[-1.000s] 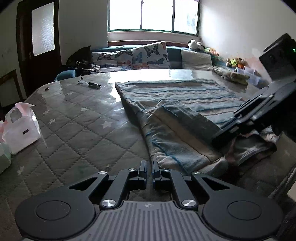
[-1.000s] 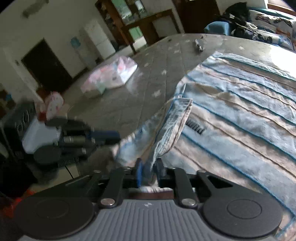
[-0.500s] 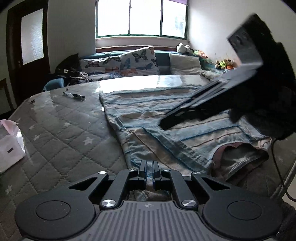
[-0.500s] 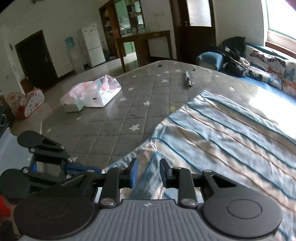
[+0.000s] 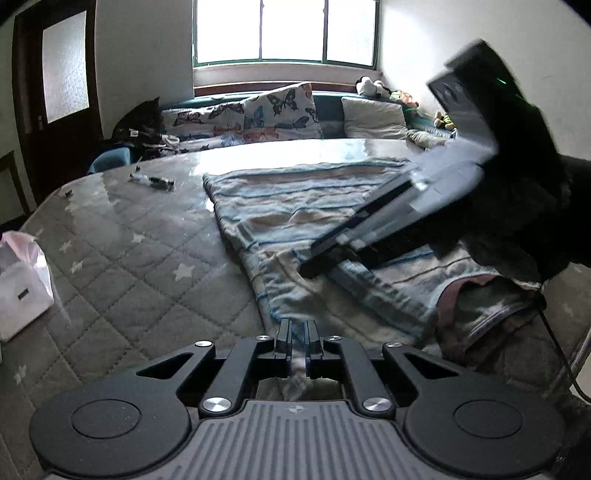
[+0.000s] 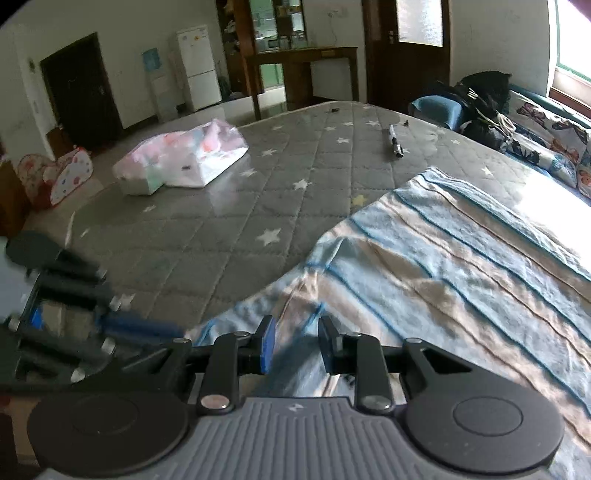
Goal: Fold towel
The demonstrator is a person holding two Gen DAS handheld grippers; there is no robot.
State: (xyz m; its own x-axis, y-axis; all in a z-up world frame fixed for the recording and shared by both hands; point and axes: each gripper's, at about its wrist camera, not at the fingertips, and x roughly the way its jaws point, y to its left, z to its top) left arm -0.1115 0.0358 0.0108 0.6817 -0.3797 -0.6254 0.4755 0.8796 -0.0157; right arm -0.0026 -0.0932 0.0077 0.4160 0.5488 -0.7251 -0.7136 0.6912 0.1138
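The left wrist view sits low at the near edge of the quilted mattress (image 5: 140, 280), looking along its own fingers toward the window (image 5: 284, 31) and the butterfly cushions (image 5: 280, 110) on the far side; the striped towel (image 5: 295, 206) starts right under the lens. The right wrist view rides a little higher over that towel (image 6: 461, 258), turned toward the room's other side, where a white fridge (image 6: 197, 68) and a dark door (image 6: 83, 85) stand (well apart from the mattress). Both views share the towel's near edge, the star-patterned mattress (image 6: 229, 221), the plastic bag (image 5: 20, 284) (image 6: 184, 157), and each other's gripper: the right gripper (image 5: 325, 258) crosses the left view; the left gripper (image 6: 147, 326), blurred, shows low at the left of the right view.
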